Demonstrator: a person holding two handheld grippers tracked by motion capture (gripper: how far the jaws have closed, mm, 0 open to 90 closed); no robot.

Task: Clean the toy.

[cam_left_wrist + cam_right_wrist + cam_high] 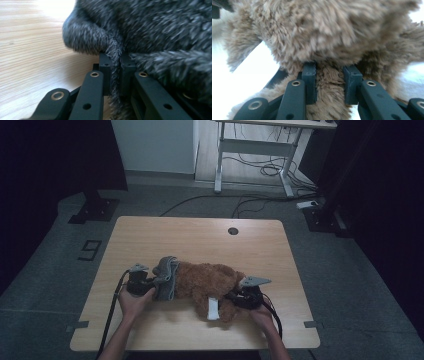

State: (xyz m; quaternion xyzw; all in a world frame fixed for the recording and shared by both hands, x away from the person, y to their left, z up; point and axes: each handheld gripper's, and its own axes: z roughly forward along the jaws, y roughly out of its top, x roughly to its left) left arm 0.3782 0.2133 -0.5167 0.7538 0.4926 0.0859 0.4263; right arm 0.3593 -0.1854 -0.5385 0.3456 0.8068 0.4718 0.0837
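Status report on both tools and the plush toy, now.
Left tool shut on grey knit garment. Right tool shut on brown plush toy. Toy lying on table, garment partly on. Nothing in the way.

Brown plush toy (205,282) in grey garment (166,279) lies mid-table.

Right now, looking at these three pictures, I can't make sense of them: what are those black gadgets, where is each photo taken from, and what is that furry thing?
There is no robot here: a person holds a hand-worked two-jaw tool in each hand. One picture looks down from above on the wooden table. The other two come from small cameras riding on the tools, looking along their black jaws. On the table lies a brown plush toy with a grey knitted garment at one end. The left gripper is pinched shut on a fold of that grey garment. The right gripper is clamped on a tuft of the toy's brown fur.
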